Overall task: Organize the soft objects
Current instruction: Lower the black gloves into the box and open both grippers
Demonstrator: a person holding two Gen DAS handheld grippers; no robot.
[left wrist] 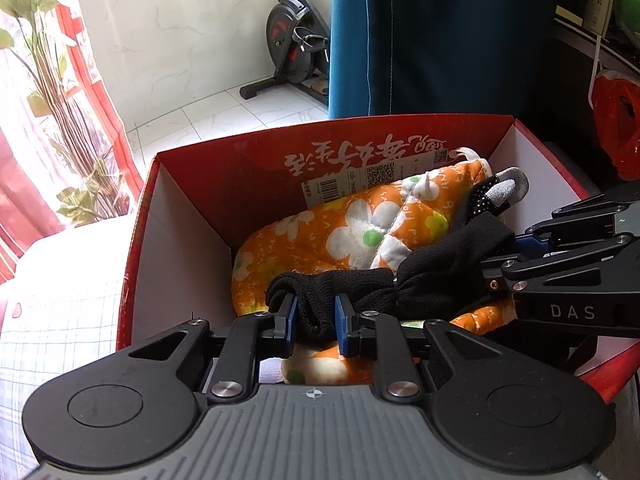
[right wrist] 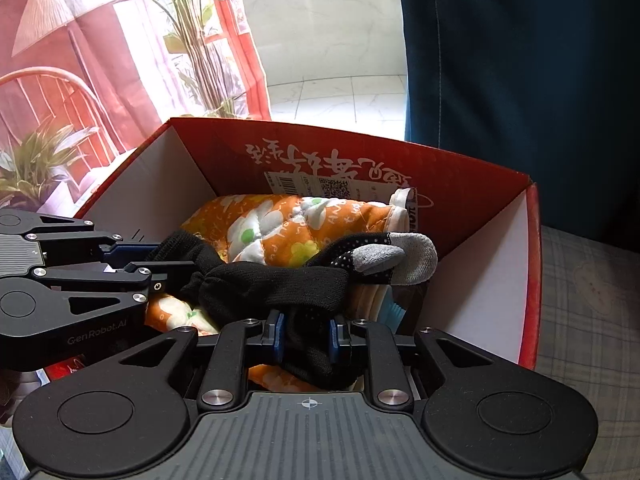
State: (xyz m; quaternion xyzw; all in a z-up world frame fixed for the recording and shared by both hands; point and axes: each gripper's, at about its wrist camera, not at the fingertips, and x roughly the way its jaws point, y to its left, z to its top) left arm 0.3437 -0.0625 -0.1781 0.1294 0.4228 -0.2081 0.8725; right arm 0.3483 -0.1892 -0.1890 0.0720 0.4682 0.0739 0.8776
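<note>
A black glove (left wrist: pixel 424 272) with grey fingertips hangs over an open red cardboard box (left wrist: pixel 224 168). My left gripper (left wrist: pixel 316 320) is shut on its cuff end. My right gripper (right wrist: pixel 307 332) is shut on the glove (right wrist: pixel 272 284) nearer its middle. Each gripper shows from the side in the other's view: the right one (left wrist: pixel 496 264) and the left one (right wrist: pixel 160 264). An orange flowered oven mitt (left wrist: pixel 344 224) lies in the box under the glove; it also shows in the right wrist view (right wrist: pixel 280 216).
The red box (right wrist: pixel 532 280) stands on a checked cloth surface (left wrist: pixel 60 320). A blue curtain (left wrist: pixel 440 40) hangs behind it. An exercise bike (left wrist: pixel 296 40) and a plant (left wrist: pixel 60 120) stand on the tiled floor. A red plastic bag (left wrist: pixel 616 128) hangs at right.
</note>
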